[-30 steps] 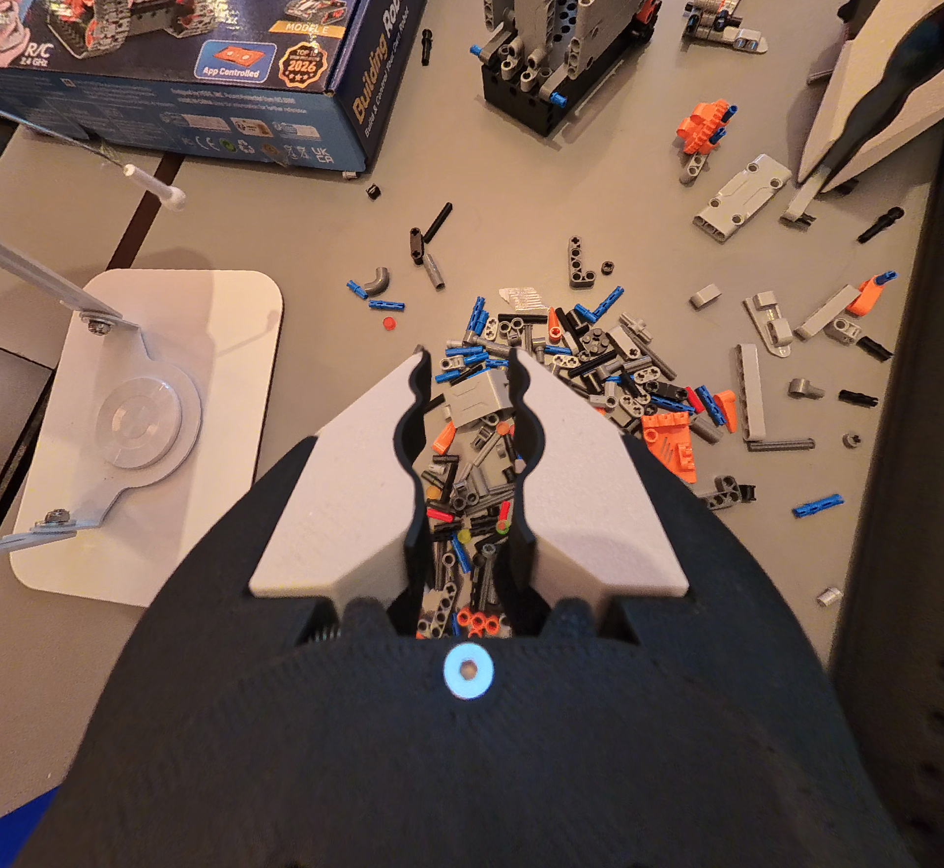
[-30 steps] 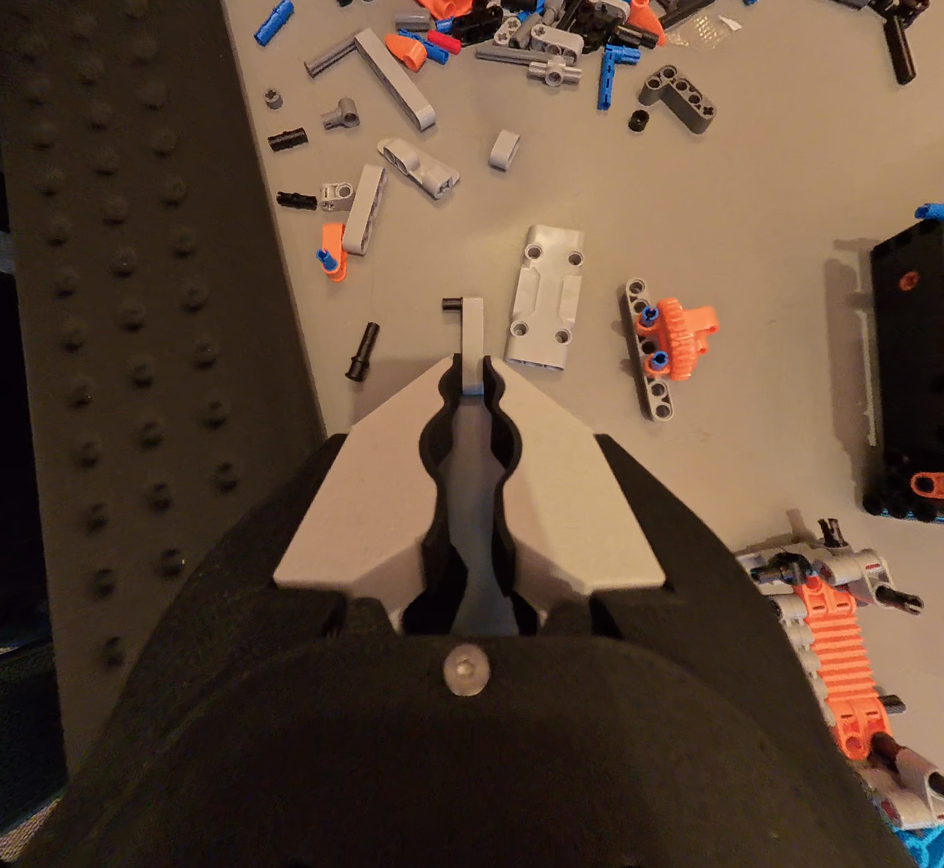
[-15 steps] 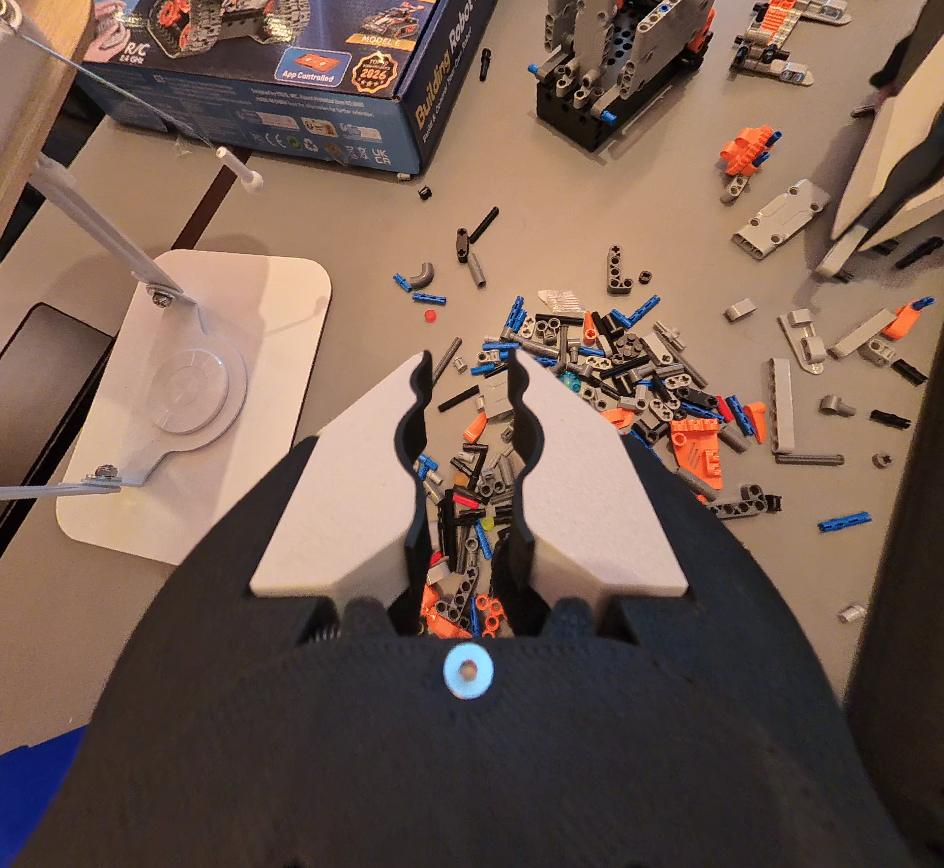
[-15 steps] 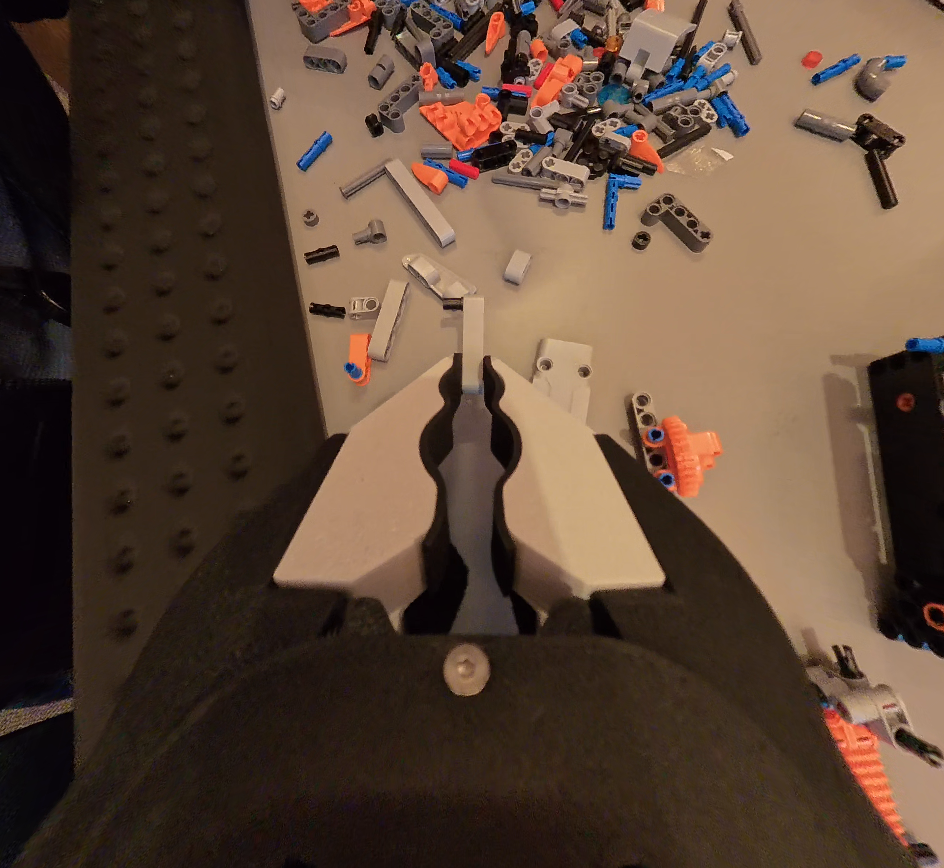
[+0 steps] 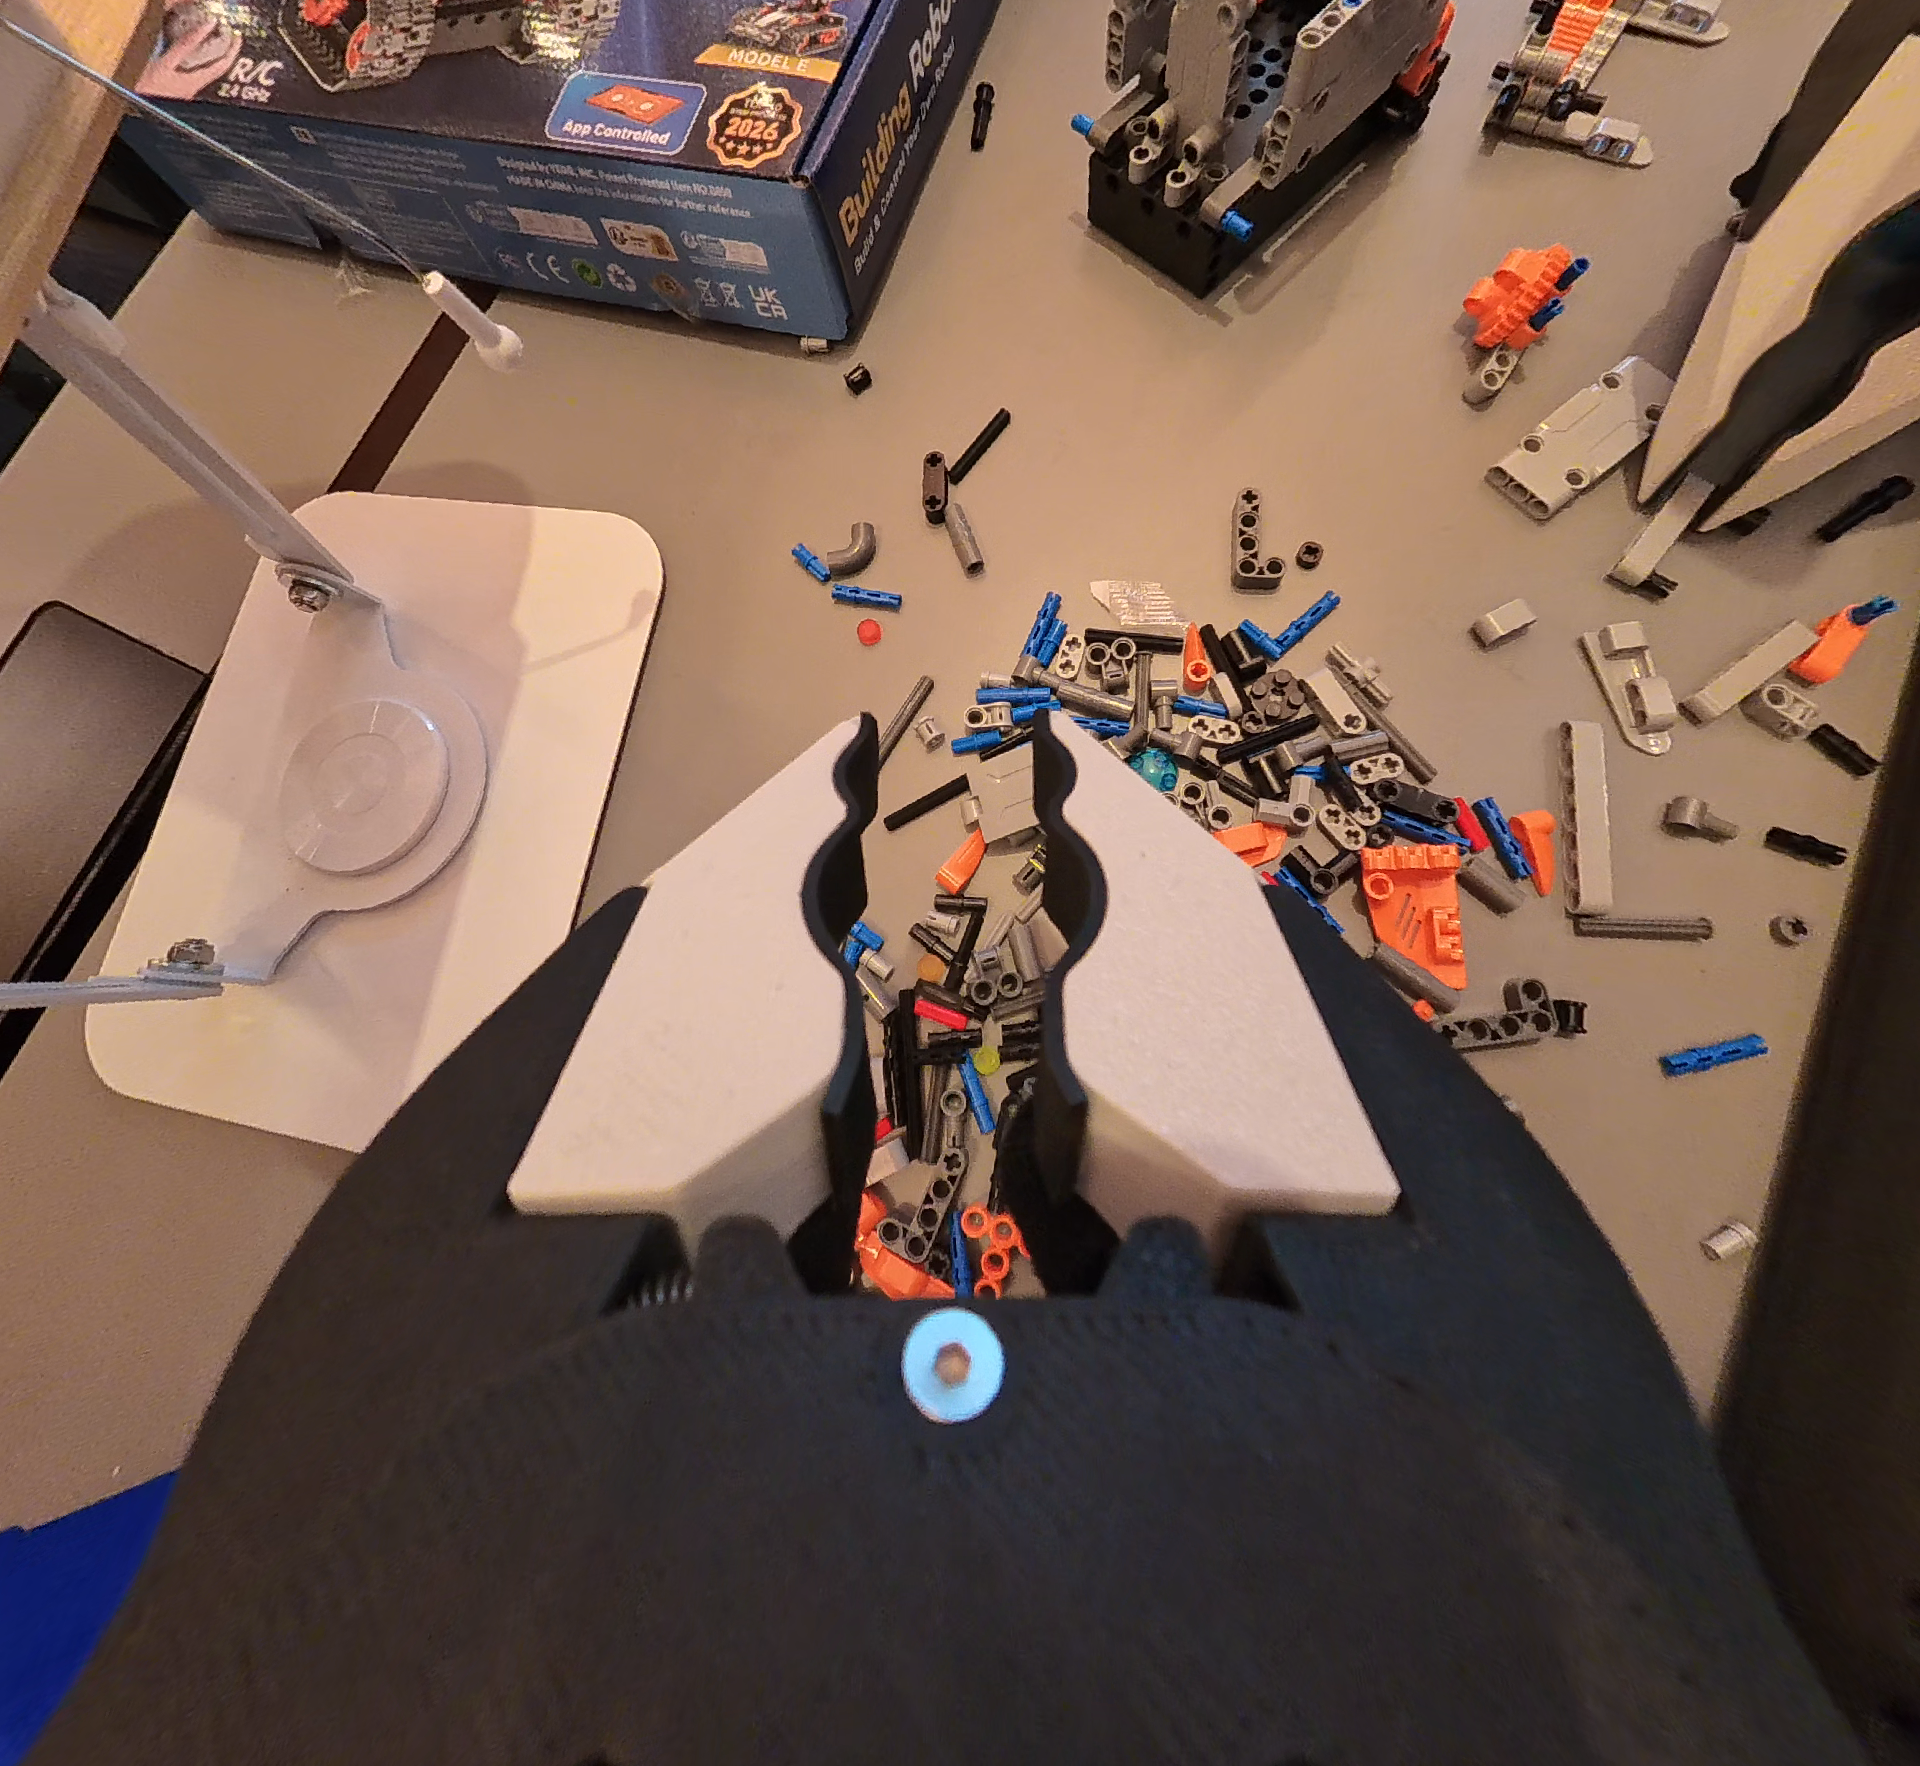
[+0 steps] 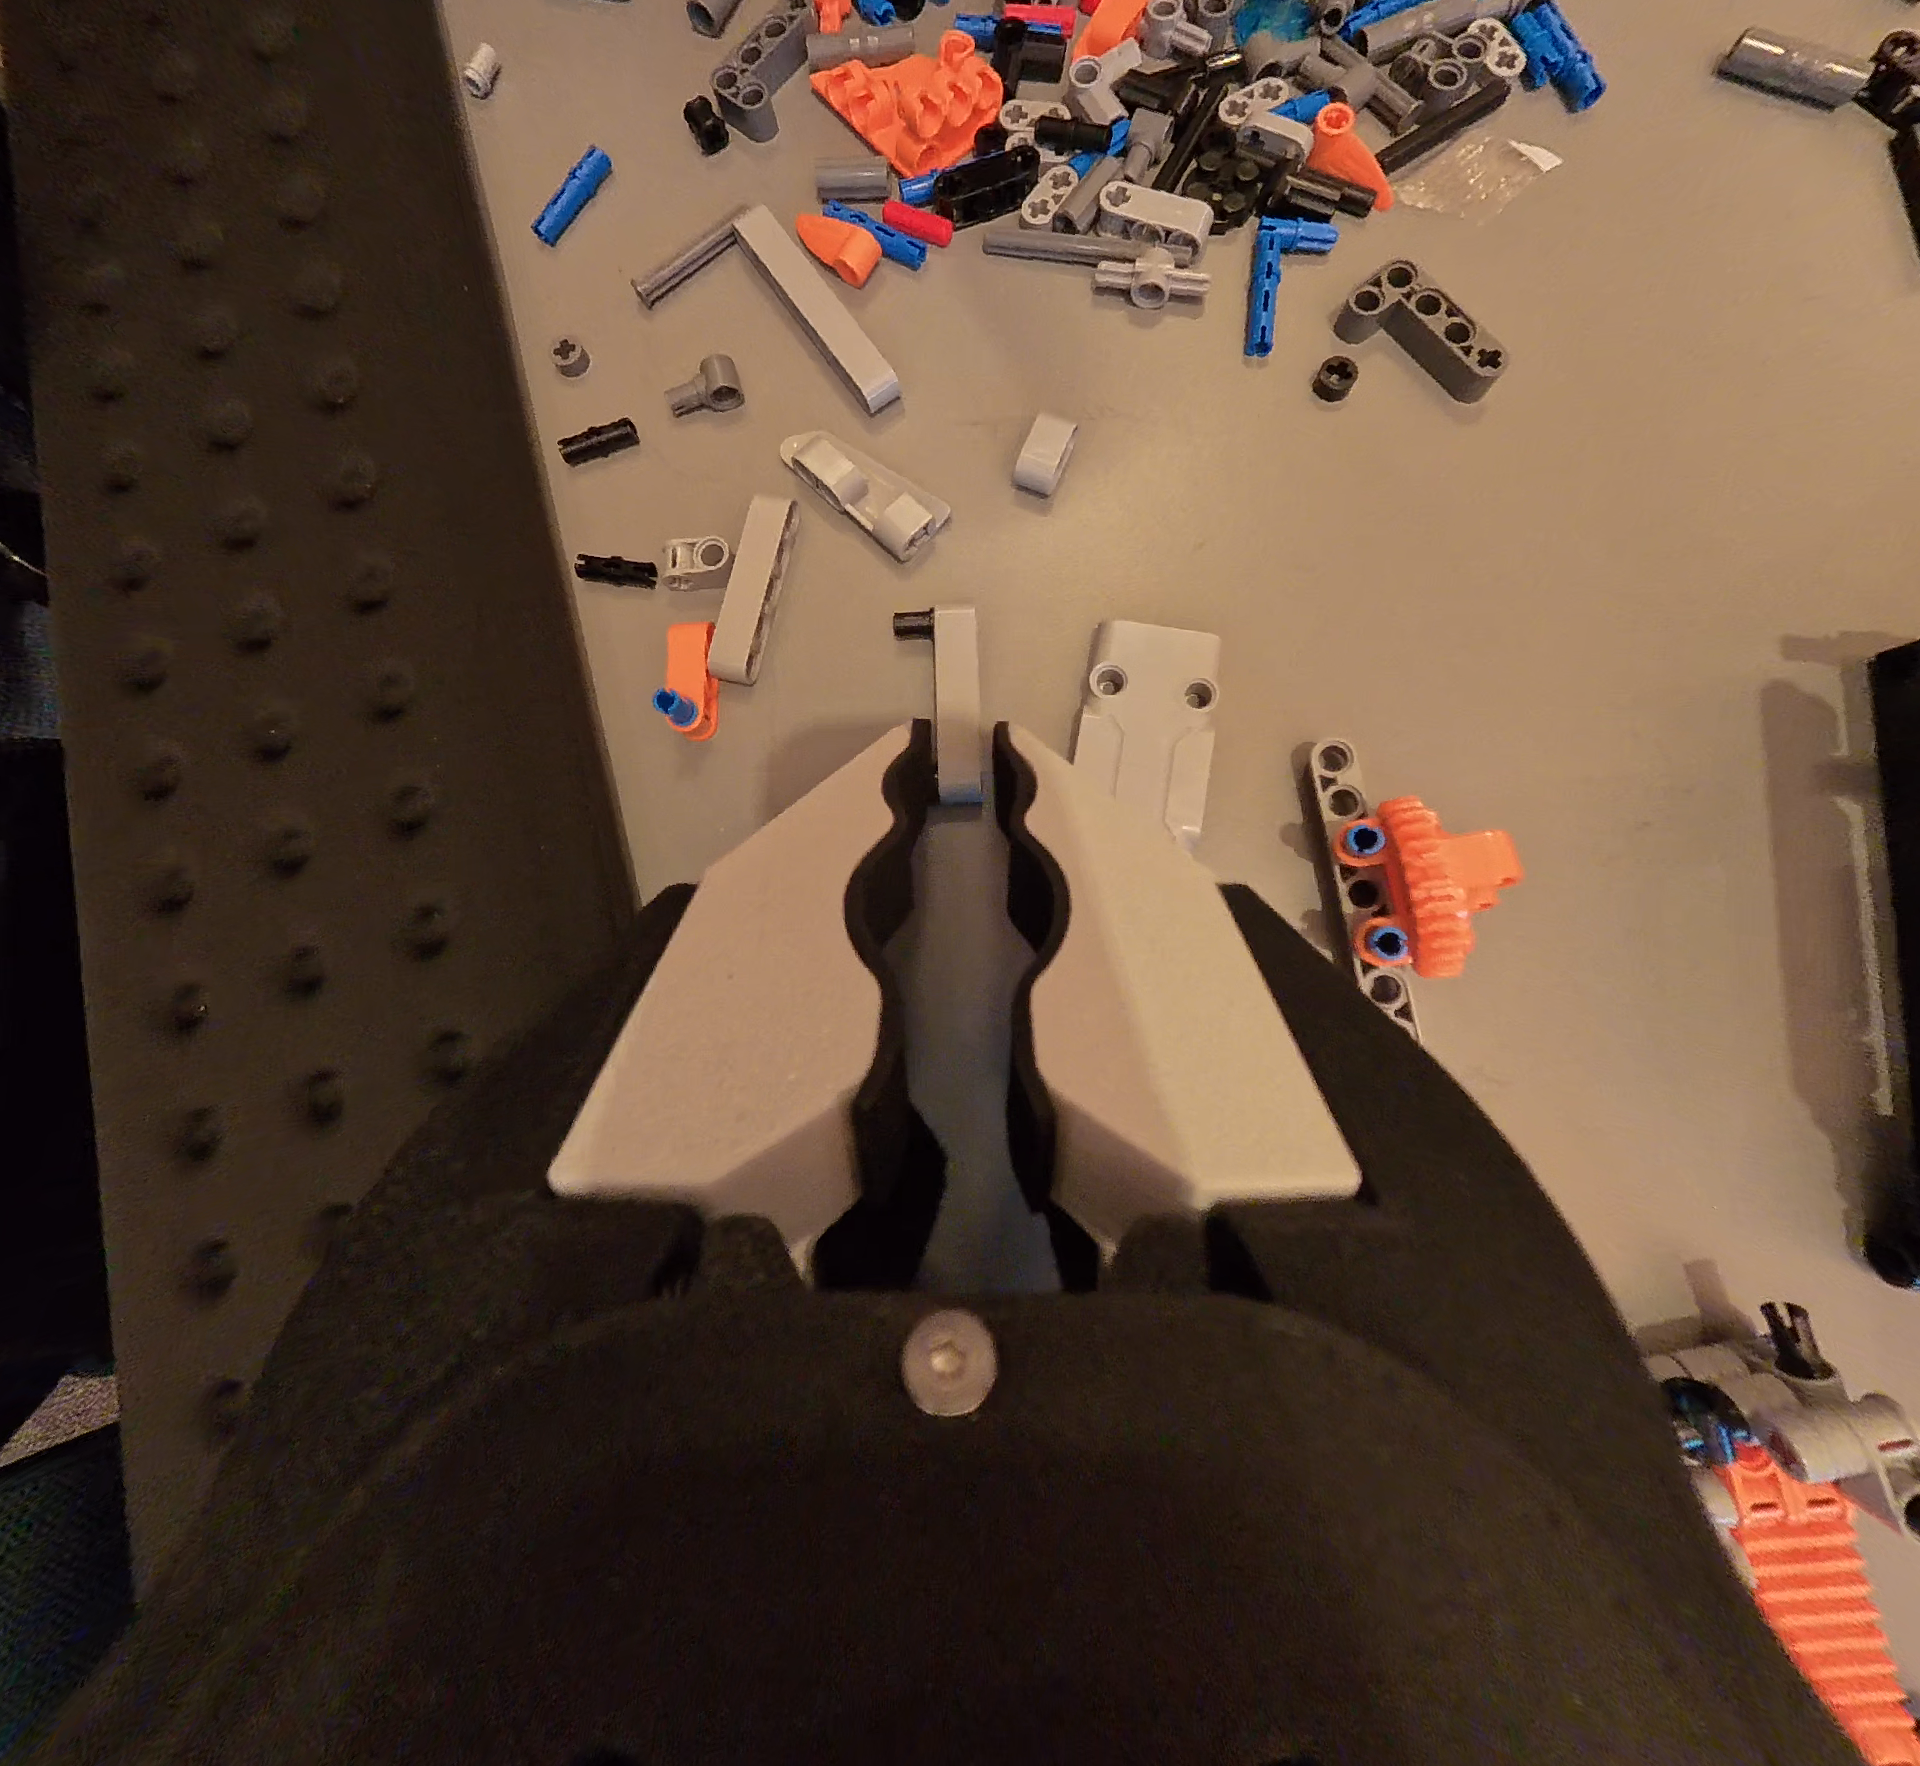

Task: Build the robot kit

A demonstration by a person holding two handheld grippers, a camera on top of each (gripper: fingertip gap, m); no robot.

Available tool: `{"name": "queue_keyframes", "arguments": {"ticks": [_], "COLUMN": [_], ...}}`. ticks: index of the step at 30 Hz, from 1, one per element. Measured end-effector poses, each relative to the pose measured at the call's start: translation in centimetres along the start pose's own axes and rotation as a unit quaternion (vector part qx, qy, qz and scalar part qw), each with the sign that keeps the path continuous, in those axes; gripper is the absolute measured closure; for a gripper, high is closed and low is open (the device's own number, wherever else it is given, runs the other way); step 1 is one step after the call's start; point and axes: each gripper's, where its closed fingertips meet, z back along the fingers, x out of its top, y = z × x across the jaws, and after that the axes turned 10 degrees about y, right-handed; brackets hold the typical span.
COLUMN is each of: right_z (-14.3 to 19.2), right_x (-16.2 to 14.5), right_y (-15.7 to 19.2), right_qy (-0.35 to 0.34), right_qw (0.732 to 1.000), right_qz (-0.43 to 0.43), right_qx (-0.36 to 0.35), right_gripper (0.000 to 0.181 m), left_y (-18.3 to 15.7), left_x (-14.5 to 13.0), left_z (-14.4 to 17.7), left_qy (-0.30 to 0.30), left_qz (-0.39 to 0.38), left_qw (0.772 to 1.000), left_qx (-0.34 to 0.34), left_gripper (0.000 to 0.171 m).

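As the left tool [image 5: 951, 729] hangs with its jaws apart and empty over a heap of small grey, black, blue and orange plastic building pieces [image 5: 1299, 781], the right tool [image 6: 956, 740] stays clamped on a short light-grey plastic beam [image 6: 956, 688] with a black pin at its far end, held clear above the grey desk [image 5: 675, 428].

Over the last second the left tool has drawn back from the heap, bringing more of the blue cardboard kit box [image 5: 582, 106] into view. The right tool has swung toward the heap, its grip unchanged. A flat light-grey panel with screw holes [image 6: 1143, 719] now sits partly hidden behind its right finger.

Counted: two tools, one held beam, one kit box, one flat panel and one orange gear pinned to a grey holed beam [image 6: 1423, 885]. There is also one half-built model of grey panels on a black base [image 5: 1268, 85] and one white stand plate [image 5: 499, 677]. The heap's pieces are too many and too tangled to count.
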Motion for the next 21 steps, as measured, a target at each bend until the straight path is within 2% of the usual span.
{"name": "queue_keyframes", "arguments": {"ticks": [5,7,12,17,21], "right_z": [0.3,0.8,2.7,2.2,2.3], "right_x": [0.1,0.1,0.6,-0.4,-0.2], "right_y": [0.1,0.0,-0.2,0.3,0.5], "right_qy": [-0.007,-0.017,-0.070,-0.047,-0.053], "right_qw": [1.000,1.000,0.997,0.999,0.999], "right_qz": [0.003,-0.002,-0.018,-0.011,-0.007], "right_qx": [-0.001,-0.002,0.001,0.003,0.006], "right_gripper": [0.174,0.168,0.169,0.168,0.165], "left_y": [-0.1,-0.2,-0.6,-0.8,-1.1], "left_x": [0.0,0.1,0.2,0.1,0.3], "left_z": [-0.1,-0.2,-0.5,-0.7,-1.0], "left_qy": [-0.001,0.000,0.004,0.006,0.007], "left_qz": [0.001,-0.001,-0.006,-0.008,-0.011], "left_qw": [1.000,1.000,1.000,1.000,1.000], "left_qx": [-0.002,-0.004,-0.008,-0.011,-0.017], "left_gripper": [0.145,0.145,0.144,0.144,0.145]}}
